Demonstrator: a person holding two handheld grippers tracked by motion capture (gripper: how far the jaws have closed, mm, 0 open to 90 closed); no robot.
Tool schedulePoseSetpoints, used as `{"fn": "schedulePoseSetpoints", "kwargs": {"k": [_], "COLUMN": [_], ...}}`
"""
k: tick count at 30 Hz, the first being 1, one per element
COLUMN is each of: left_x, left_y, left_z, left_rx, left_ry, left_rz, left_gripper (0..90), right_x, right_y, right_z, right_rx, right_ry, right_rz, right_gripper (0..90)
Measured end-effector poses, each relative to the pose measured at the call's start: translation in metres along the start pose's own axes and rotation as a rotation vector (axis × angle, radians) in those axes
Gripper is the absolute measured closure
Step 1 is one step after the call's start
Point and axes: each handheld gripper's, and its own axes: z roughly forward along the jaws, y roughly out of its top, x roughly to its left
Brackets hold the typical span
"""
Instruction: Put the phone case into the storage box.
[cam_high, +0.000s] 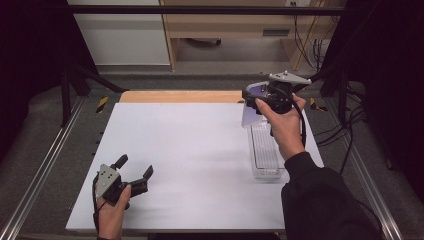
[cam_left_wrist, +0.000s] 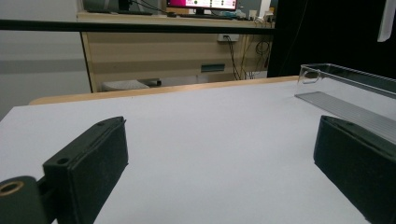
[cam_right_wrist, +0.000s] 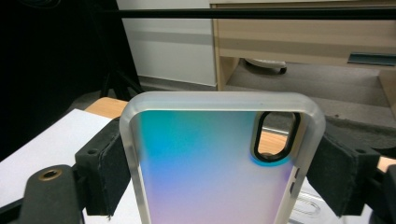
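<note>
My right gripper is raised over the table's far right part and is shut on a phone case. The phone case has a frosted rim, an iridescent blue-to-violet back and an oval camera cut-out; both pads press on its long edges. Below and just behind it, a clear plastic tray lies on the white table board. My left gripper rests low near the front left corner, open, nothing between its pads. The clear tray appears far right in the left gripper view.
A wooden table edge runs behind the white board. Black frame bars, cabinets and cables stand beyond the table. Metal rails flank both sides.
</note>
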Motion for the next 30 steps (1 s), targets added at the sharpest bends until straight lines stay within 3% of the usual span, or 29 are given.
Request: {"fn": "schedulePoseSetpoints", "kwargs": {"k": [11,30], "left_x": [-0.001,0.001], "left_y": [0.000,0.000], "left_z": [0.000,0.000], "left_rx": [-0.002,-0.005], "left_ry": [-0.006,-0.005], "left_rz": [0.003,-0.004], "left_gripper": [2.5,2.5], "right_x": [-0.014,-0.024], "right_y": [-0.003,-0.007], "right_z": [-0.004,-0.006], "right_rx": [0.006,0.010], "right_ry": [-0.043,-0.087], "right_rz": [0.000,0.009], "right_gripper": [17.8,17.8]}}
